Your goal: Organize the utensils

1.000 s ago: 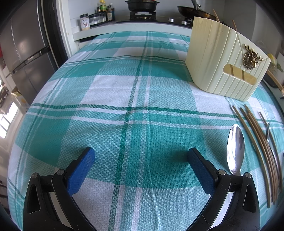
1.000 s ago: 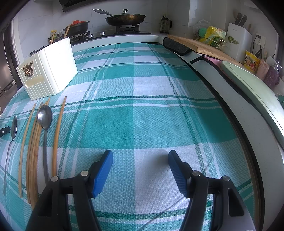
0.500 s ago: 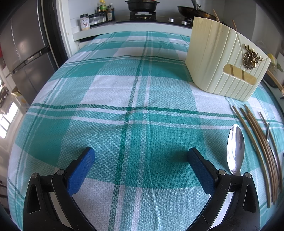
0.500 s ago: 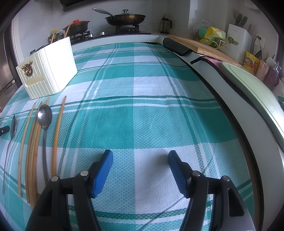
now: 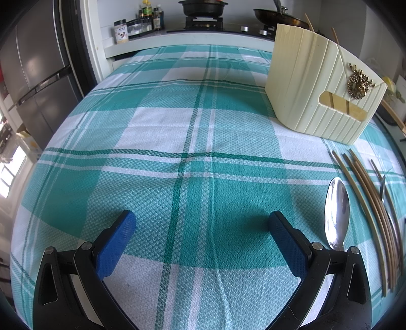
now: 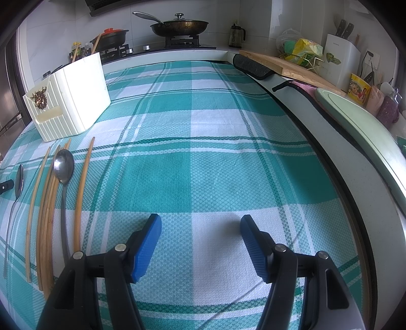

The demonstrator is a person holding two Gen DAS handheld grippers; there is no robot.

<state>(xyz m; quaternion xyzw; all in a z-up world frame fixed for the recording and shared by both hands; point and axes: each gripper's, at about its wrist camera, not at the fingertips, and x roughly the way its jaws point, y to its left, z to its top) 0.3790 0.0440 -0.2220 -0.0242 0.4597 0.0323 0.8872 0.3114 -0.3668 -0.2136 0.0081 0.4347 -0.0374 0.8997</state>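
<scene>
A cream ribbed utensil holder (image 5: 319,86) (image 6: 71,101) with a brass deer badge stands on the green checked cloth; two chopstick ends stick out of its top. In front of it lie several bamboo chopsticks (image 5: 368,210) (image 6: 48,203) and two steel spoons, a large one (image 5: 337,210) (image 6: 64,167) and a slimmer one (image 6: 18,182). My left gripper (image 5: 201,223) is open over bare cloth, left of the large spoon. My right gripper (image 6: 200,226) is open too, right of the chopsticks, with nothing between its blue pads.
A stove with a lidded pan (image 6: 179,25) and a black pot (image 5: 203,6) runs along the far counter. A wooden board (image 6: 291,66), a knife block (image 6: 340,55) and a pale green board (image 6: 360,119) line the right side. A grey fridge (image 5: 30,71) stands at the left.
</scene>
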